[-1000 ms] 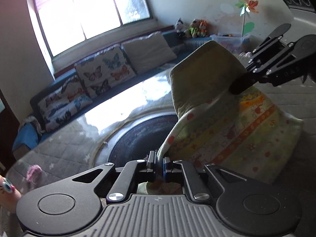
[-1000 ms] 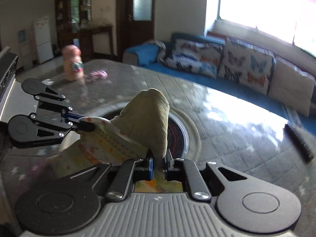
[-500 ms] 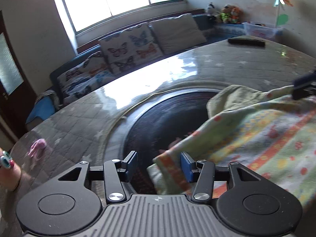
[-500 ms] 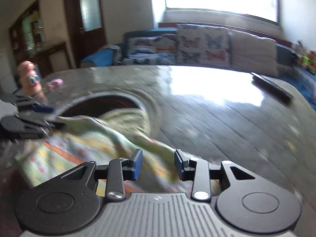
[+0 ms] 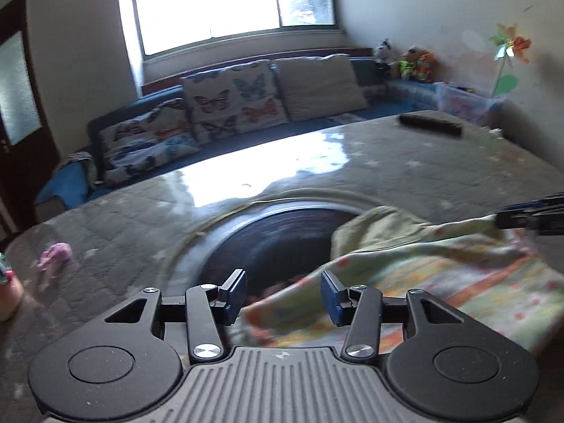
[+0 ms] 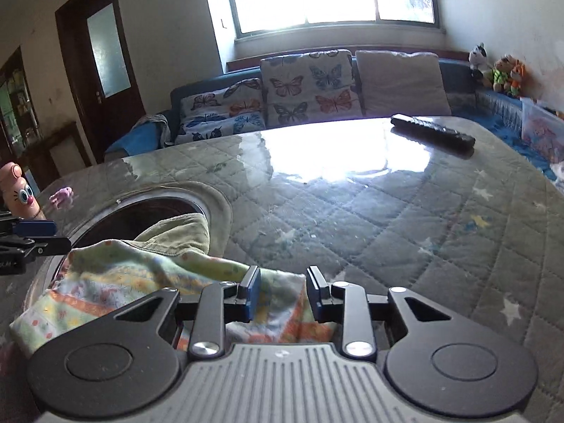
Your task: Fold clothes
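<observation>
Between both my wide jaws lies the cloth (image 5: 440, 275), just released onto the worktop (image 6: 387, 218); fold laid.

Remote (image 6: 433, 131) on table (image 6: 387, 211); butterfly cushions (image 6: 310, 86) behind

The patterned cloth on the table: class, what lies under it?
The patterned cloth partly covers a dark round inset in the quilted table cover; its olive underside shows at the fold. What lies beneath the rest is hidden.
</observation>
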Motion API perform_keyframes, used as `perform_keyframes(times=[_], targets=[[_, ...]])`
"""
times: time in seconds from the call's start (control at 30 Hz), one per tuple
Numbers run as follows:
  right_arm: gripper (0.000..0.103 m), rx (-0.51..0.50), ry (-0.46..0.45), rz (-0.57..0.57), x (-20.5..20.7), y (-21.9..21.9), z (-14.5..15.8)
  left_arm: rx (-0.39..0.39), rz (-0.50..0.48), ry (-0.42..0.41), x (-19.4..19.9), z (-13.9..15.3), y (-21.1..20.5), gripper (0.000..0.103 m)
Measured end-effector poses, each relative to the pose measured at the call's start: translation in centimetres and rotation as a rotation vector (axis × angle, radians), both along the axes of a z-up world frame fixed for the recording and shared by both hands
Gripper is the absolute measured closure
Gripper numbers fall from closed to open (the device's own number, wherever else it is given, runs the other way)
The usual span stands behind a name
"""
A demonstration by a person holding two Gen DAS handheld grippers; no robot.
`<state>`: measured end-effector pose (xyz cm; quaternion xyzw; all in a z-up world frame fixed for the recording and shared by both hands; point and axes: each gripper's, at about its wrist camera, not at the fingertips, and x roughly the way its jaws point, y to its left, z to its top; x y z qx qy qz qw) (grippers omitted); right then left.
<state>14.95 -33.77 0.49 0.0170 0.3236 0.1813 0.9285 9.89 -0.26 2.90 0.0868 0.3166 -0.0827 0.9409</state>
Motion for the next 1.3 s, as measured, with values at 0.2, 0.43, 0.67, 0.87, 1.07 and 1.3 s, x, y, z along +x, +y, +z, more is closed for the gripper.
perform_keyframes(times=[0.2, 0.43, 0.67, 0.87, 1.07, 1.3], targets=[[0.078, -0.02, 0.042, -0.02, 1.0, 0.6, -0.8, -0.003, -0.073, 0.033, 1.5, -1.1, -3.2, 0.054], [0.076, 0.014, 0.001, 0.054, 0.8, 2.6, 1.3, -0.024, -0.045, 0.07, 4.2, -2.3, -3.5, 0.054], [0.076, -0.035, 0.036, 0.175, 1.7, 6.6, -0.5, -0.041, -0.011, 0.106, 5.5, -3.6, -2.9, 0.053], [0.077, -0.049, 0.033, 0.169, 2.3, 6.9, -0.1, -0.046, -0.009, 0.104, 5.3, -3.5, -2.8, 0.053], [0.076, -0.053, -0.003, 0.245, 0.3, 7.9, 1.1, -0.05, -0.025, 0.062, 3.5, -2.1, -2.9, 0.051], [0.069, -0.109, -0.02, 0.302, -1.8, 9.7, 0.5, -0.029, -0.04, 0.05, 0.9, -2.3, -3.0, 0.048]])
